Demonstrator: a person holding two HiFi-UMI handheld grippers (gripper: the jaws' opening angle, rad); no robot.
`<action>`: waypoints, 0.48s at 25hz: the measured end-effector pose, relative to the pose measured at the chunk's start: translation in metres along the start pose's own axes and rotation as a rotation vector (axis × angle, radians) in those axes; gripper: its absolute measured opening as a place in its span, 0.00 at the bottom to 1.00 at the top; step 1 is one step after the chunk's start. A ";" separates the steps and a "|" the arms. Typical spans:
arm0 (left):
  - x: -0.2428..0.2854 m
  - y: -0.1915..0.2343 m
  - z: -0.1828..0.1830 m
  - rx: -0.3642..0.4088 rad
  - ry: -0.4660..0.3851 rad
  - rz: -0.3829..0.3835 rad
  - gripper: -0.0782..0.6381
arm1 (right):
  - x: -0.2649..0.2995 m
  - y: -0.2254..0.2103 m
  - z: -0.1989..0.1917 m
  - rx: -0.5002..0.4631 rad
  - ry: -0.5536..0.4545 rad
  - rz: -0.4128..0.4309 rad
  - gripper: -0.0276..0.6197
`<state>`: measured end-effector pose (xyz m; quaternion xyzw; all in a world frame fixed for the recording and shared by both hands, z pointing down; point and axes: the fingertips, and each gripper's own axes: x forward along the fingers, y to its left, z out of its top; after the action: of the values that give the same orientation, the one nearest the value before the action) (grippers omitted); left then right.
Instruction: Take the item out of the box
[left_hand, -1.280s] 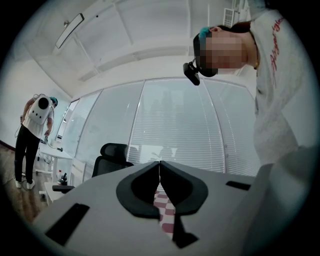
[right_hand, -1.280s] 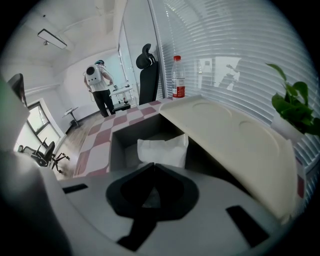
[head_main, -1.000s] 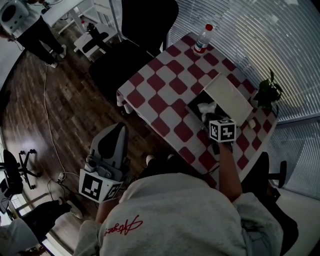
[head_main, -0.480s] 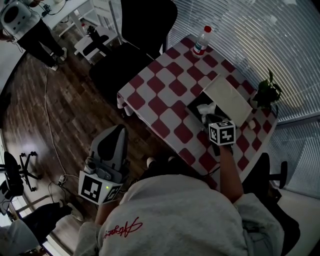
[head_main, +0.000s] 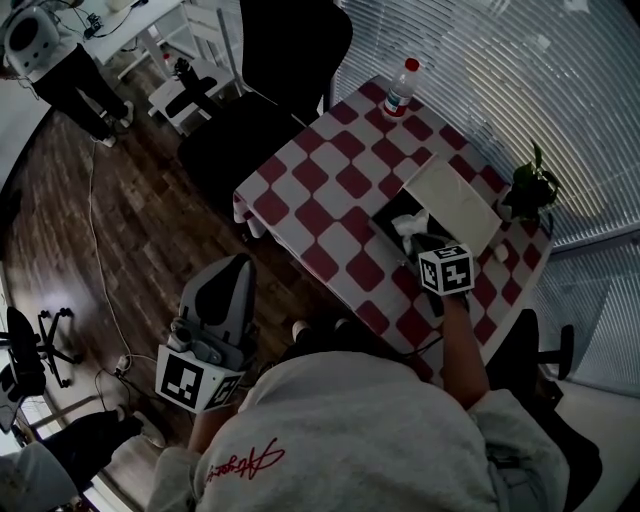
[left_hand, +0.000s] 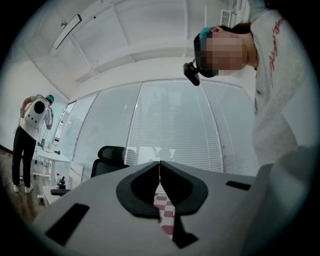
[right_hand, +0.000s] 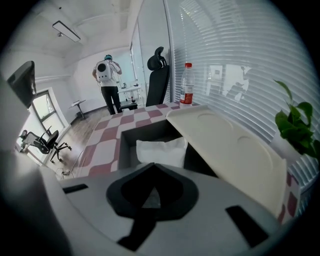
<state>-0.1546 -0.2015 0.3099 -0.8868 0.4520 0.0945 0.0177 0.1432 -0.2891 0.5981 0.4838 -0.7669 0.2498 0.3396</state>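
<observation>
The item (right_hand: 160, 150) is lying inside the open box (right_hand: 125, 139). It is showing as a white, soft, puffy packet like a small pillow, roughly rectangular with rumpled corners and no print that can be made out. The box is showing dark inner walls. Its pale cream lid (right_hand: 230, 150) is leaning open to the right, with faint round shapes pressed into its inner face. The box is sitting on the red-and-white checked table (head_main: 330, 190), on its right part, near a small green plant (head_main: 528, 188). The right gripper (right_hand: 152, 166) is hanging over the near edge of the box with its jaws pressed together at the tips. The item's near edge is sitting just beyond those tips, and it cannot be told whether any of it is being pinched. The left gripper (left_hand: 159, 167) is hanging well to the left, off the table and over the wooden floor. Its jaws are closed to a thin slit with nothing between them. A clear bottle (head_main: 399, 88) with a red cap and a red label is standing at the far corner of the table, its print too small to read. Red cursive writing (head_main: 245, 458) is running across the person's light sweatshirt (head_main: 350, 440), also too small to read. Each gripper's cube is showing black-and-white square markers.
</observation>
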 end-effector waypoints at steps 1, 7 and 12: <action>0.000 0.000 0.001 0.001 -0.002 0.000 0.13 | -0.001 0.000 0.000 -0.005 0.004 0.004 0.06; 0.000 0.001 0.000 0.001 -0.005 0.000 0.13 | -0.008 0.000 0.000 -0.024 0.002 0.011 0.06; -0.004 0.002 0.001 -0.008 -0.009 0.000 0.13 | -0.013 0.009 0.008 -0.032 -0.032 0.026 0.06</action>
<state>-0.1587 -0.1996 0.3098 -0.8864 0.4516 0.1001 0.0160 0.1366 -0.2832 0.5827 0.4722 -0.7825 0.2340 0.3316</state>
